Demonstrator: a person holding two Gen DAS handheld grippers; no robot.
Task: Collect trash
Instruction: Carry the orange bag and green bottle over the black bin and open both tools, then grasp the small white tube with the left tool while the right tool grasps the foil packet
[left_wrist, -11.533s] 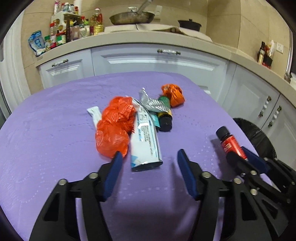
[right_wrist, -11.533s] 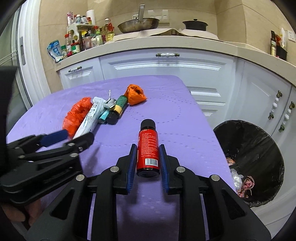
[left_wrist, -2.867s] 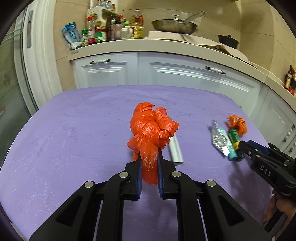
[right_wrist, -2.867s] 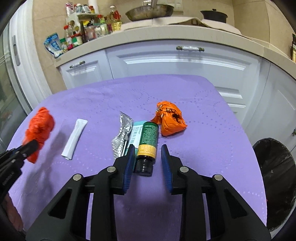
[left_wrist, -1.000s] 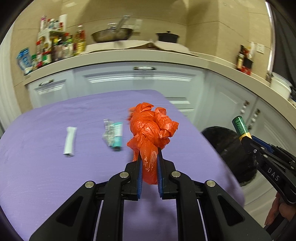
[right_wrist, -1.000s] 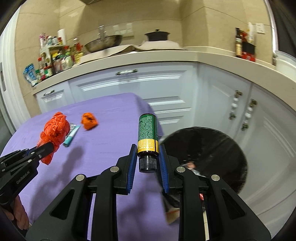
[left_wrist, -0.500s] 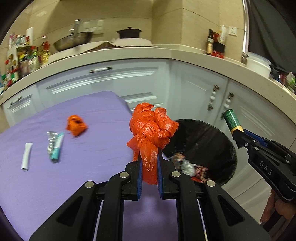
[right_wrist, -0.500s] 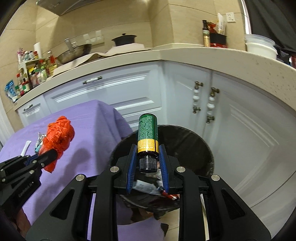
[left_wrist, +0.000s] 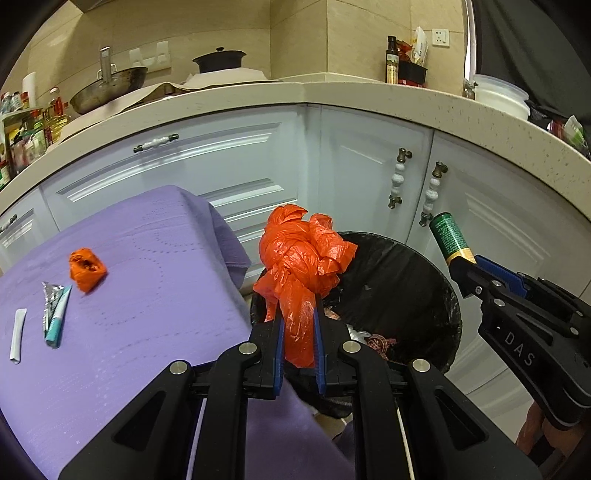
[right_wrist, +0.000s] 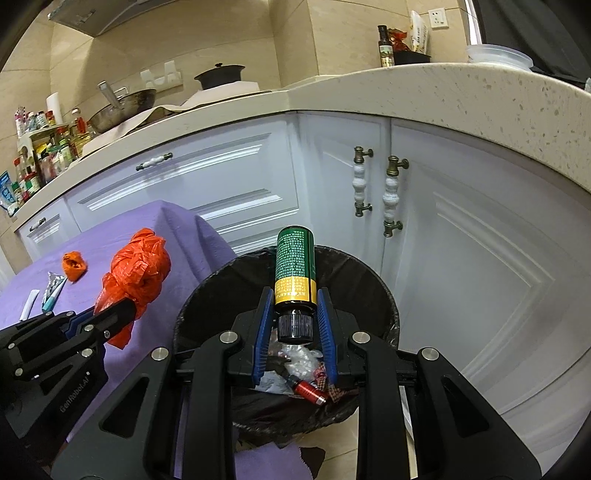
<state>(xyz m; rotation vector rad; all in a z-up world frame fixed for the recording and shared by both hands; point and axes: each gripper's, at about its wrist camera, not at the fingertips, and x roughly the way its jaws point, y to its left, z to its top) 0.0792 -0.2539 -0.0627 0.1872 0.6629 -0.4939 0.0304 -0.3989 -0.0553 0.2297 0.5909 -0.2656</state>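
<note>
Now both grippers have travelled off the purple table (left_wrist: 140, 295) toward the black-lined trash bin (right_wrist: 384, 295); a second ago the bin sat at the frame edge, whereas it fills the centre of both views at this moment.

The left gripper (left_wrist: 298, 325) is clenched on the tail of the orange plastic bag (left_wrist: 303, 254). The knotted, crumpled bulk of the bag stands at 12 o'clock from the fingertips, over the bin's near-left rim.

The right gripper (right_wrist: 295, 314) grips the green bottle (right_wrist: 294, 262) between its blue pads. The black ribbed cap points back toward the camera at 6 o'clock; the green body with its yellow band extends to 12 o'clock, above the bin opening.

On the table, at 9 o'clock in the left view, lie a small orange wad (left_wrist: 86, 268), a teal tube (left_wrist: 55, 314) and a white tube (left_wrist: 17, 335).
</note>
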